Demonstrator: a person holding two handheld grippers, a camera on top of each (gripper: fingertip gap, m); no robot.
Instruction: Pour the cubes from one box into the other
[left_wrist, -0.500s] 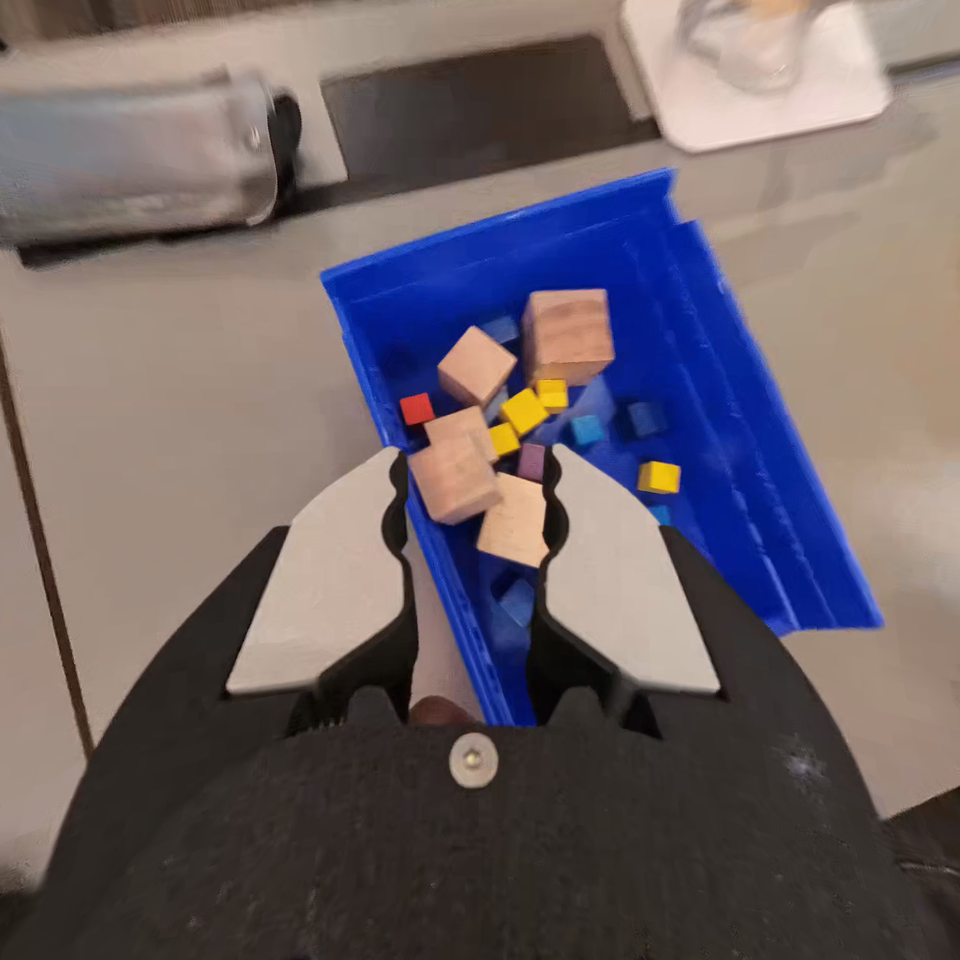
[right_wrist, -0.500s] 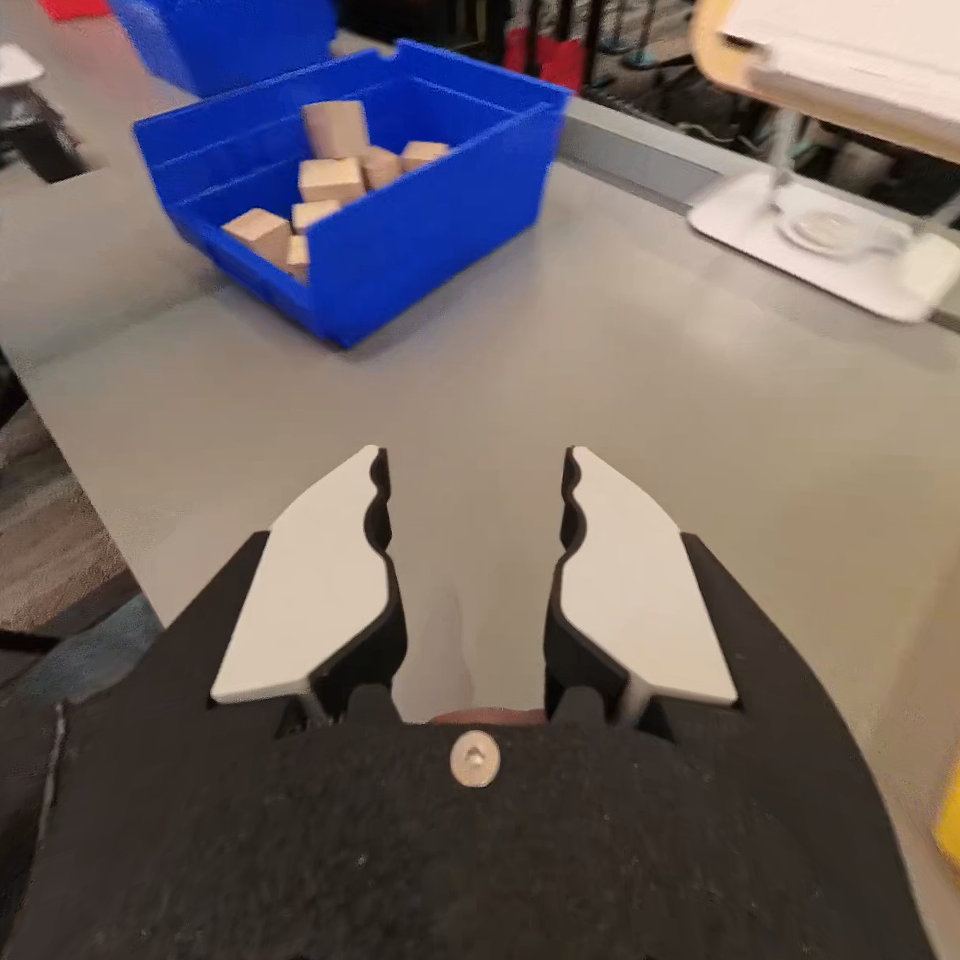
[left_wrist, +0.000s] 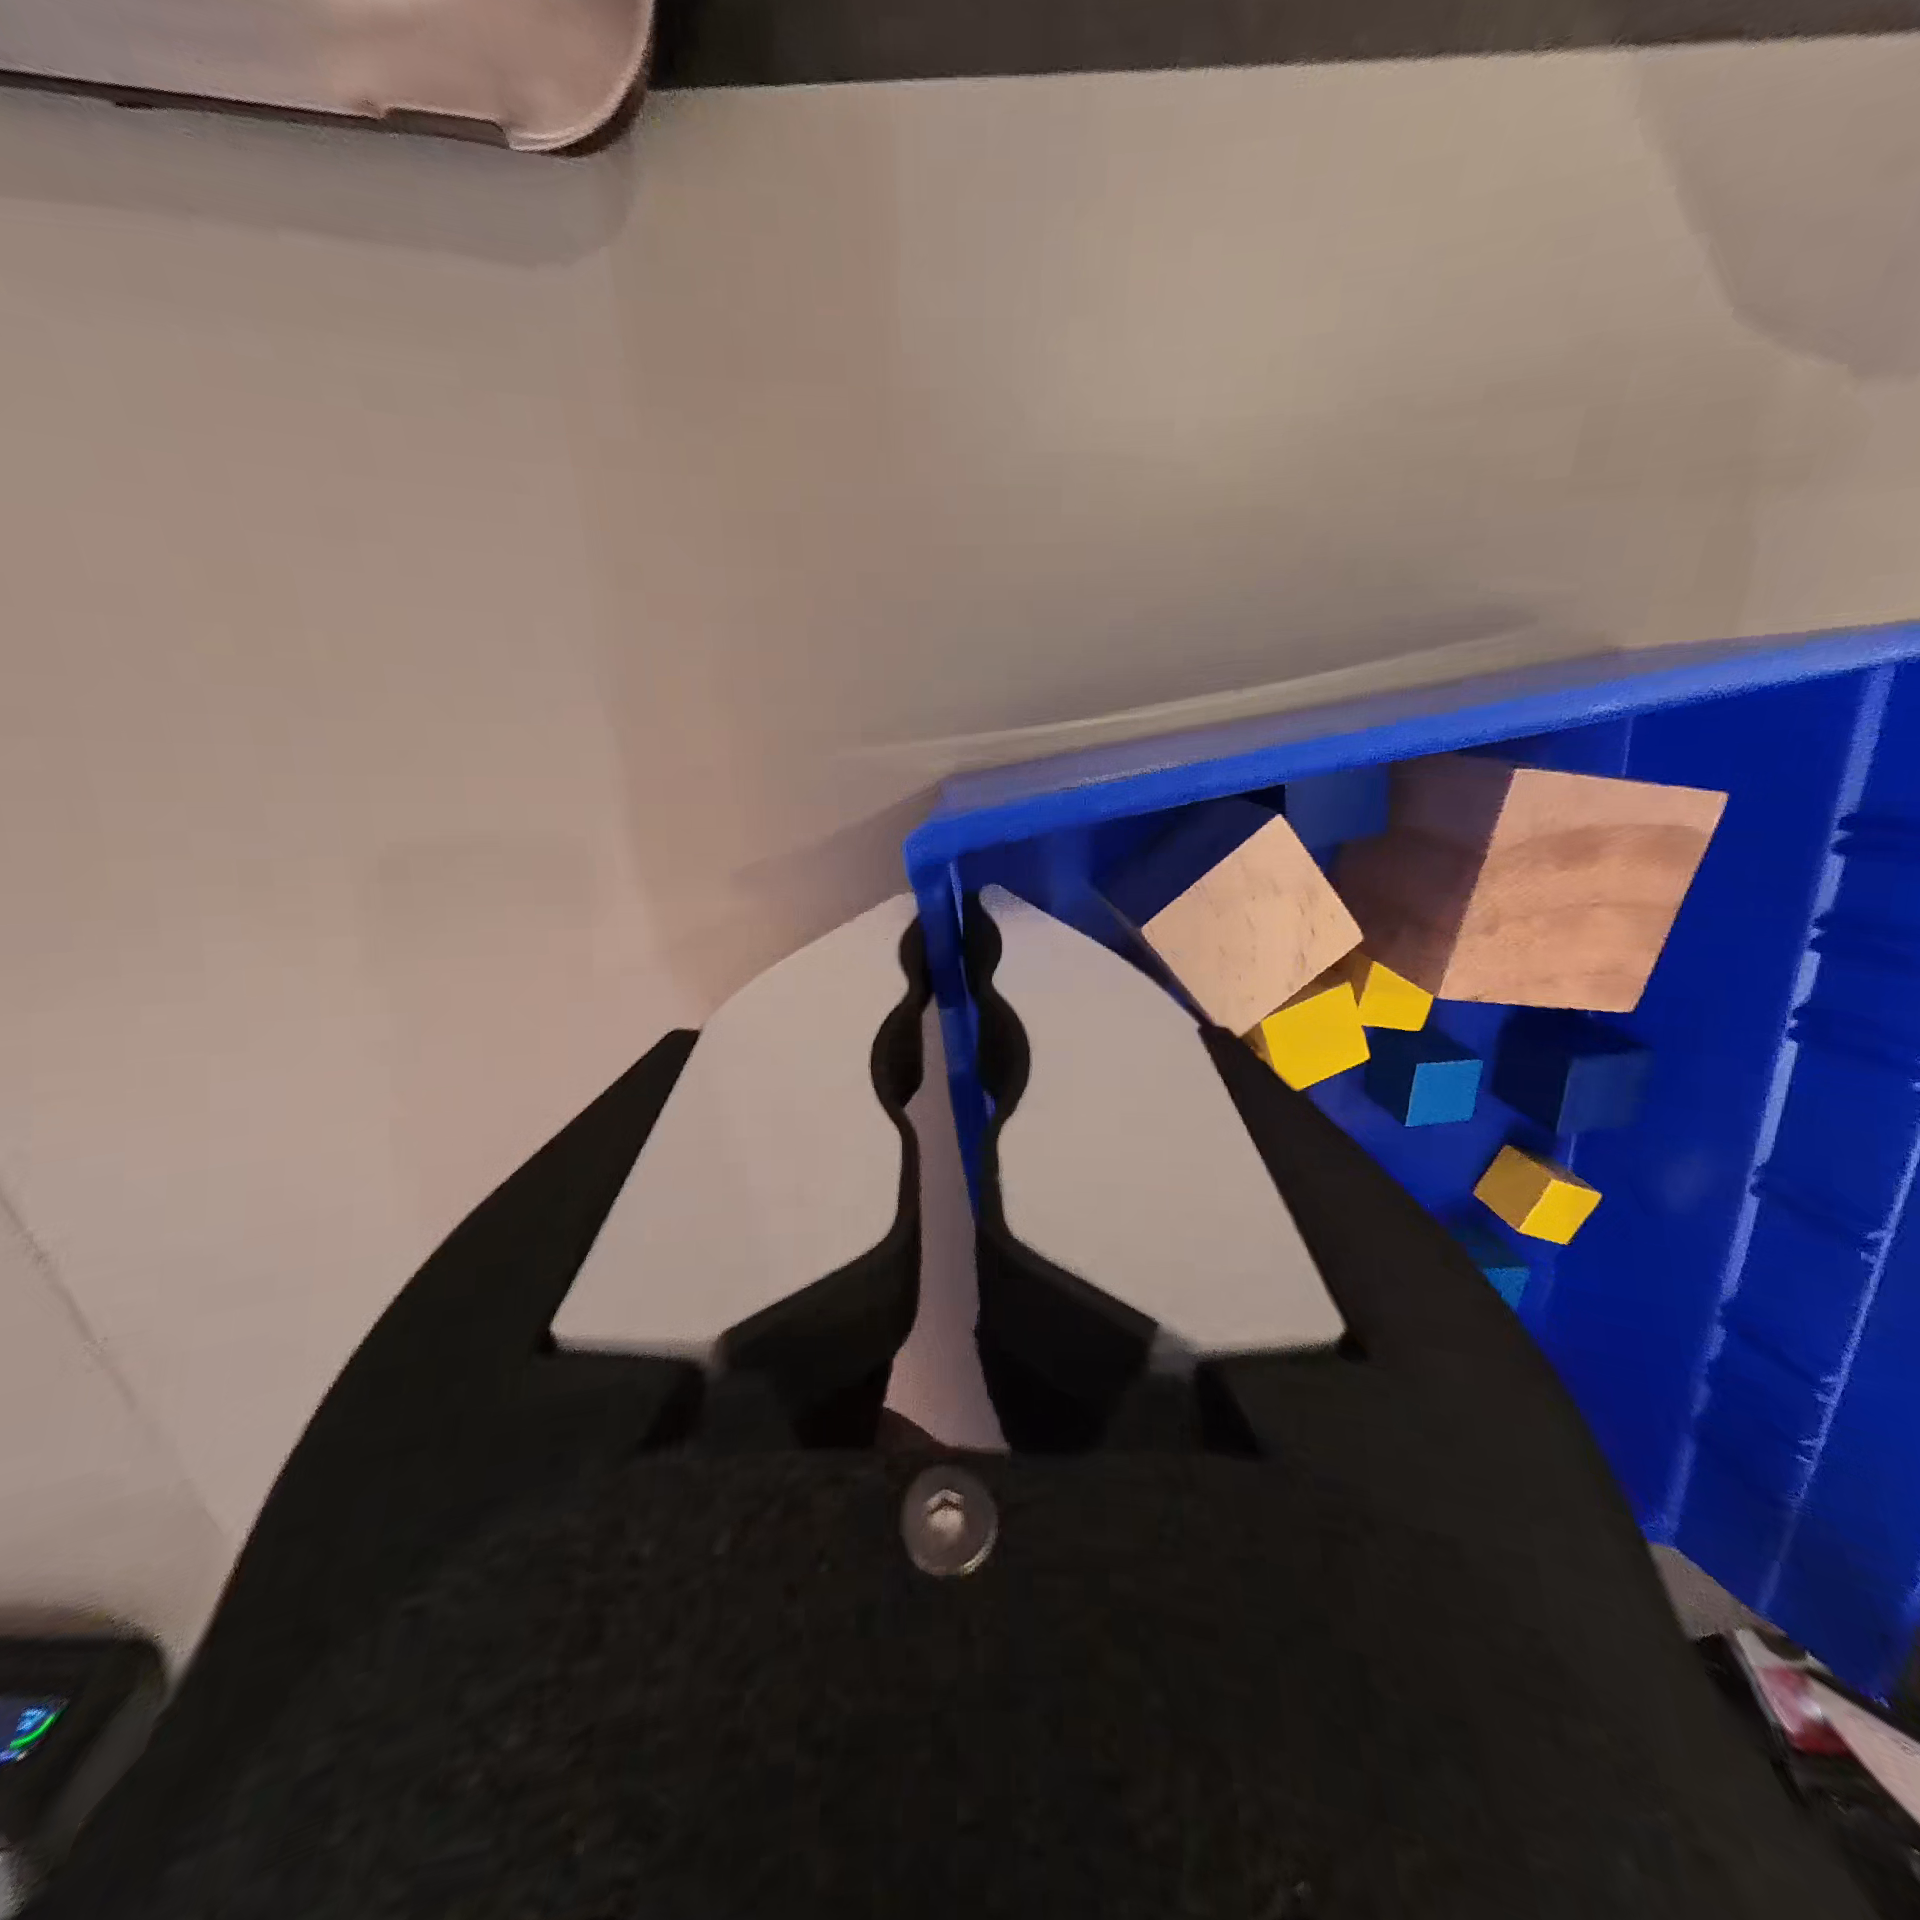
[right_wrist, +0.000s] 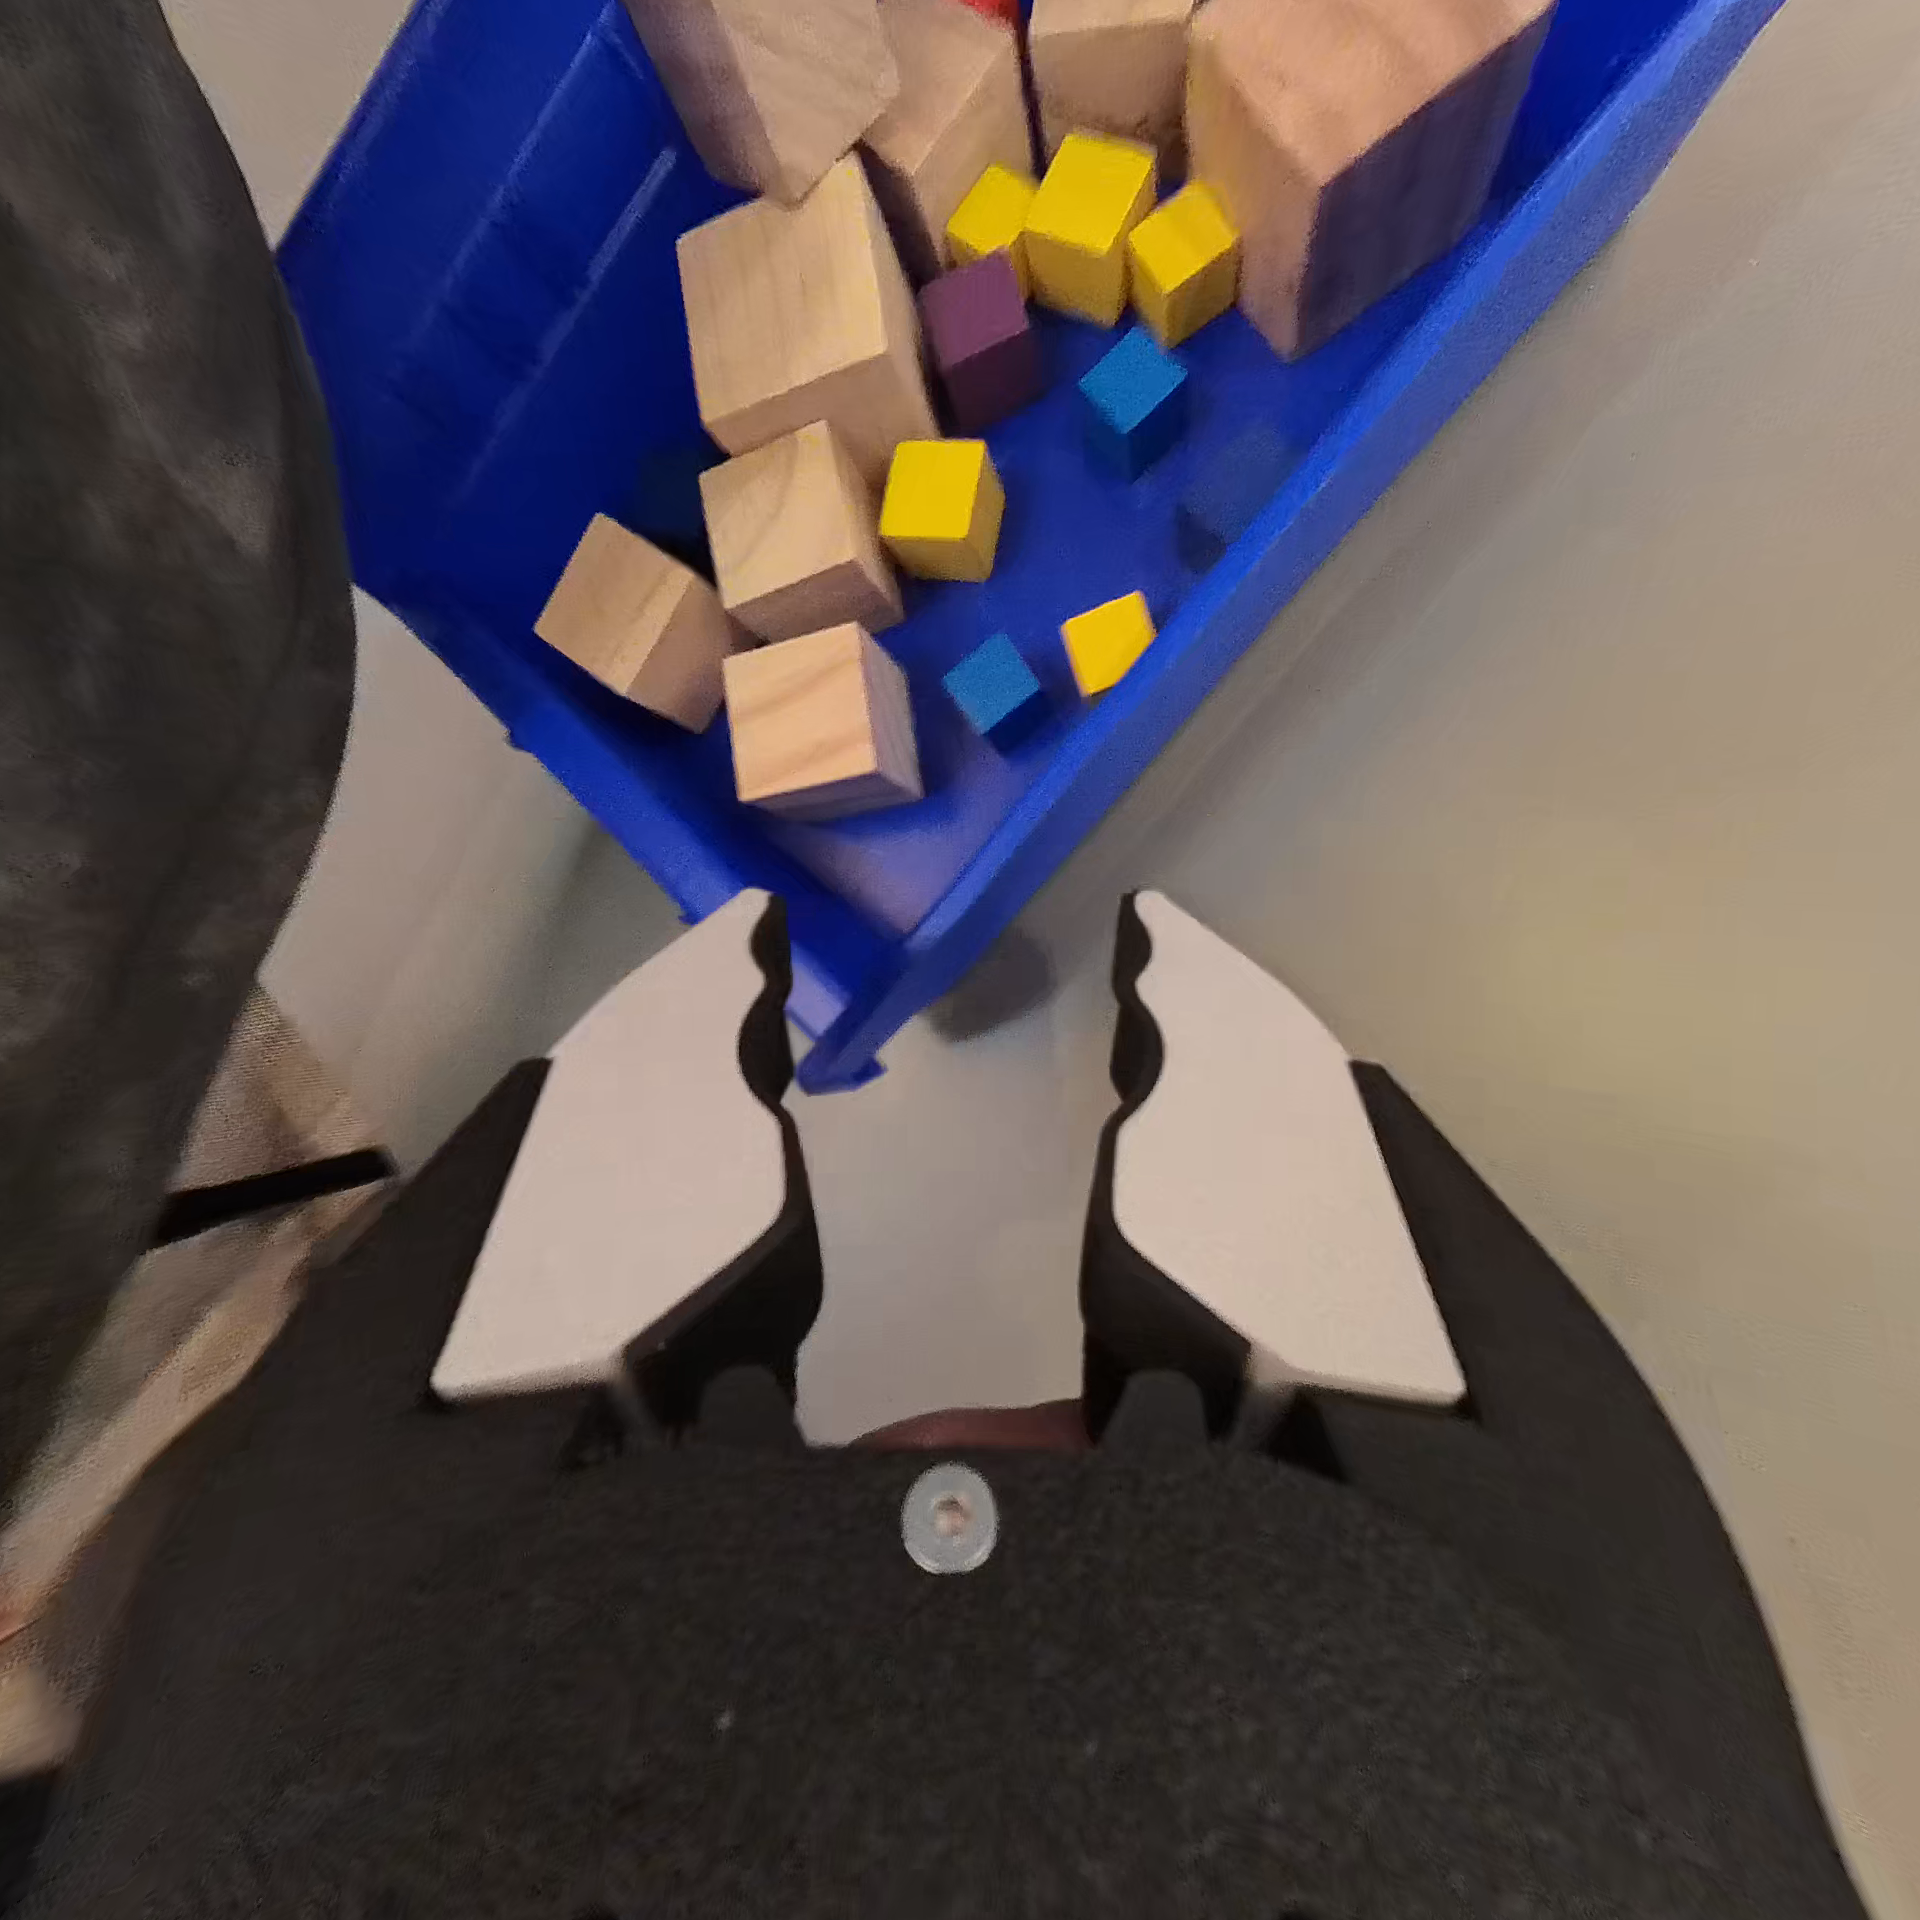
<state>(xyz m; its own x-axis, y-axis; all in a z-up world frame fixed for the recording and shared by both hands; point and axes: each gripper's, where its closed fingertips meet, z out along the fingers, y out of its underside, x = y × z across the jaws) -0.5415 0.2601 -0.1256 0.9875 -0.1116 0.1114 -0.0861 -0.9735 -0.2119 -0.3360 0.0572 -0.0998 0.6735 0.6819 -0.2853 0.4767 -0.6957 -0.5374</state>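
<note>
A blue box (left_wrist: 1766, 1299) sits to the right in the left wrist view. It holds wooden cubes (left_wrist: 1247, 935) and small yellow cubes (left_wrist: 1314, 1034) and blue cubes. My left gripper (left_wrist: 951, 935) is shut on the box's side wall, near its far corner. In the right wrist view a blue box (right_wrist: 468, 312) with the same kinds of cubes lies just ahead: several wooden cubes (right_wrist: 800, 312), yellow cubes (right_wrist: 940, 509), blue ones and a purple one. My right gripper (right_wrist: 951, 914) is open, and the box's near corner lies between its fingers. No second box shows.
The boxes are on a grey table (left_wrist: 520, 623). A grey padded object (left_wrist: 312, 62) lies at its far left edge. A dark device with a lit screen (left_wrist: 42, 1735) is at the lower left. A dark grey cloth or sleeve (right_wrist: 135, 520) fills the left of the right wrist view.
My left gripper has shut on the box wall, nearer the corner. My right gripper has moved from far off to right at the box and has stayed open.
</note>
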